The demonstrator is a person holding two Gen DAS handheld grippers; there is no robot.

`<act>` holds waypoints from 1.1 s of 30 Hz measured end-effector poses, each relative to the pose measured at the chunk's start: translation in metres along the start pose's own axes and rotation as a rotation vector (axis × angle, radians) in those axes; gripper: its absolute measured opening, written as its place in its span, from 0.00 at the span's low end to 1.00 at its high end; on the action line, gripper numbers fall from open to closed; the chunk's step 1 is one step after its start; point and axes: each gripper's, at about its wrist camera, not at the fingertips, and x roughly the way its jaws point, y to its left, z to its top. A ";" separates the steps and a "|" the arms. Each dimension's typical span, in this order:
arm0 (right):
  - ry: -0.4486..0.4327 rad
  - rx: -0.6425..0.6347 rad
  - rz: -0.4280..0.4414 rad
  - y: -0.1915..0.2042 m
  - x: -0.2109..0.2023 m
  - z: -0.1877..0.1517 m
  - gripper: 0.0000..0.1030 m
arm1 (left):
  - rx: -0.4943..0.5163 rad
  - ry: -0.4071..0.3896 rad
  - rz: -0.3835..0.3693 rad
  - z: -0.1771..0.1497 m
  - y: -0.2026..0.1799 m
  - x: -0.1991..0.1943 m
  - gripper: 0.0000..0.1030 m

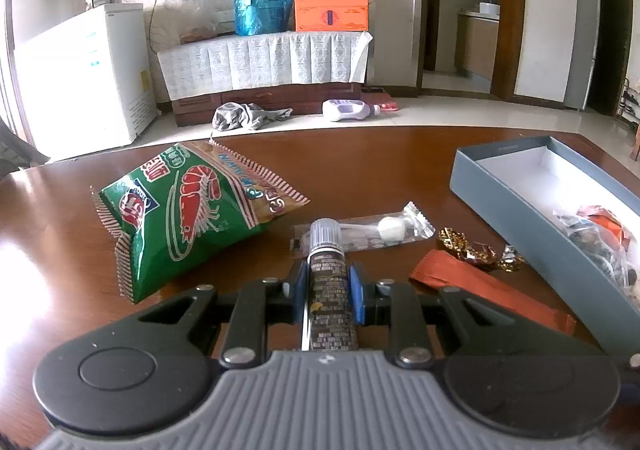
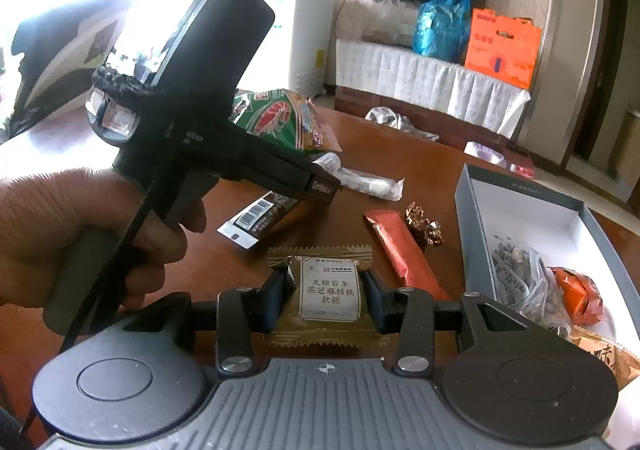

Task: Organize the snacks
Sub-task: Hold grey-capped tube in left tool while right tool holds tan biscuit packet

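Clamped between the blue pads of the left gripper (image 1: pixel 329 286) is a dark tube (image 1: pixel 330 302) with a ribbed grey cap, its printed body lying along the fingers and its cap pointing toward the far edge of the brown table (image 1: pixel 360 162). Past the cap lies a clear wrapped sweet (image 1: pixel 384 230), and toward the table's left edge sits a green prawn-cracker bag (image 1: pixel 180 218). An orange-red packet (image 1: pixel 480 290) and a gold-foil candy (image 1: pixel 476 250) lie just beside the grey box (image 1: pixel 520 206), which stands open along the table's right edge with several wrapped snacks in its near end. The right gripper (image 2: pixel 328 290) is closed on a gold wrapped cake (image 2: pixel 328 290) with a white label, held above the table's near edge. A person's left hand (image 2: pixel 60 234) grasps the left gripper's handle.
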 end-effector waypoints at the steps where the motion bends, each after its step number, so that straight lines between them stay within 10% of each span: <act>1: 0.001 -0.001 0.000 0.000 0.000 0.000 0.42 | -0.001 0.001 0.001 0.000 0.001 0.000 0.20; 33: -0.013 -0.007 0.017 0.000 -0.009 0.005 0.42 | -0.007 -0.009 0.011 0.002 0.008 -0.003 0.20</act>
